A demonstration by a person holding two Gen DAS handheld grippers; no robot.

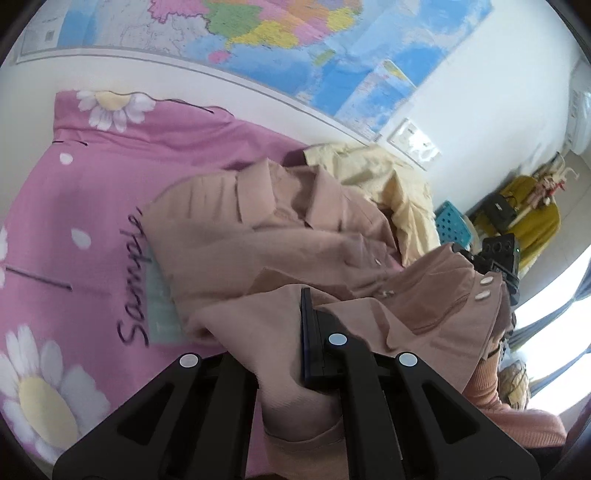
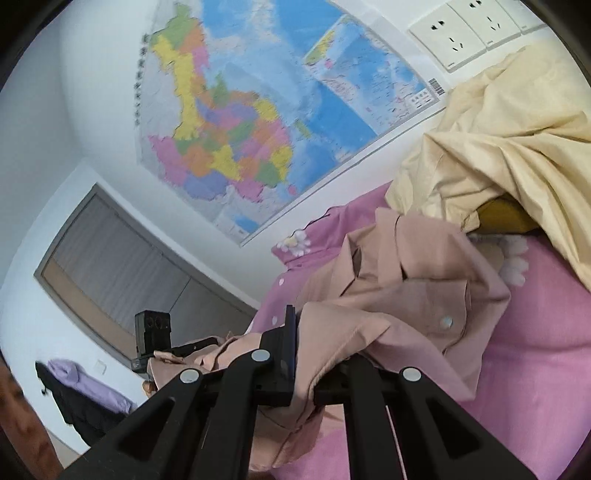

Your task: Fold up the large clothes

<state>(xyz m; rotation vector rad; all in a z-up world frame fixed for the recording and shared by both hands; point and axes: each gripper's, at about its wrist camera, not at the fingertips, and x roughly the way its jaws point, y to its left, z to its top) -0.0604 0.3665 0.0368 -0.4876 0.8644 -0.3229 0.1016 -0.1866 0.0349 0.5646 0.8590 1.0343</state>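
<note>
A dusty-pink button shirt [image 1: 295, 236] lies crumpled on a pink daisy-print bed sheet [image 1: 74, 192], its collar toward the wall. My left gripper [image 1: 301, 332] is shut on a fold of the shirt's hem, lifted off the bed. In the right wrist view the same shirt [image 2: 406, 295] hangs from my right gripper [image 2: 297, 343], which is shut on another edge of it near the white buttons. The right gripper's camera [image 1: 500, 254] shows at the right of the left view, and the left gripper's camera [image 2: 151, 339] shows in the right view.
A pale yellow garment [image 2: 498, 147] is heaped at the head of the bed, over something mustard-coloured [image 2: 506, 218]. A wall map [image 2: 258, 122] and sockets [image 2: 465, 33] are behind. A blue crate [image 1: 452, 225] stands beyond the bed. A person's face edge [image 2: 18, 413] is at lower left.
</note>
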